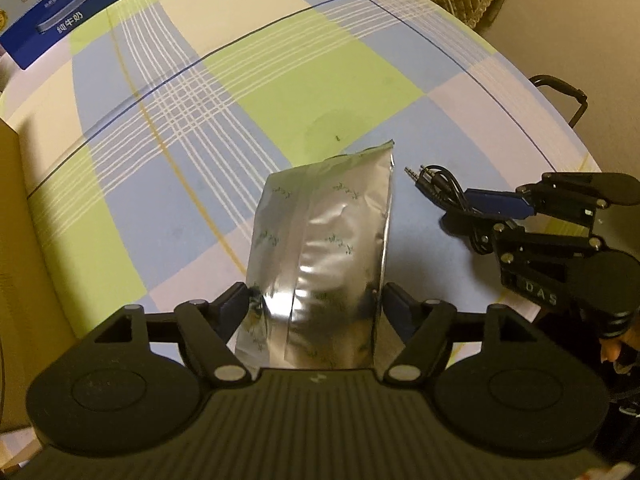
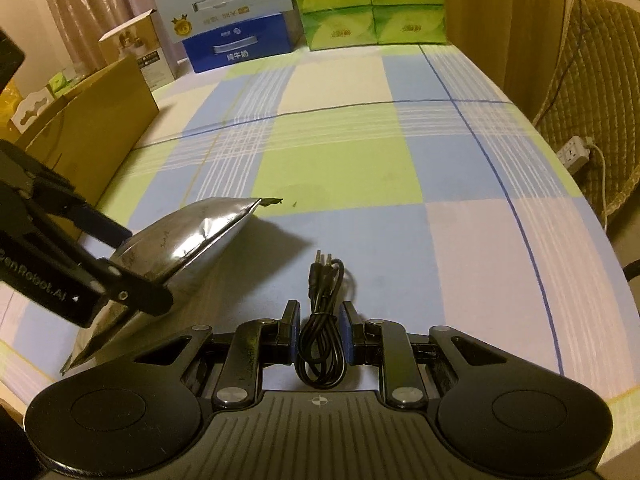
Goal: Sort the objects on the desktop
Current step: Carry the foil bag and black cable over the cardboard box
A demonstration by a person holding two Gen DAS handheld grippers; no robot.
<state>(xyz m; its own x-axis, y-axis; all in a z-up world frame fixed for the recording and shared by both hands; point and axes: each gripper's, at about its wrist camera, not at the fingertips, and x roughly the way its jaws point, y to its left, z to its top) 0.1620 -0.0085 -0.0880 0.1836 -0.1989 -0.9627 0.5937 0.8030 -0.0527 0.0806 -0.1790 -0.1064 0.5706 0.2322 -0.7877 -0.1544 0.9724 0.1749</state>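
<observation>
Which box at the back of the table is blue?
The milk carton box with the white top is the blue one. The tissue packs stacked to its right are green, and the cardboard box on the left is brown.

Foil pouch (image 1: 320, 264) bottom hidden behind left hand-held gripper (image 1: 316, 300) body
</observation>
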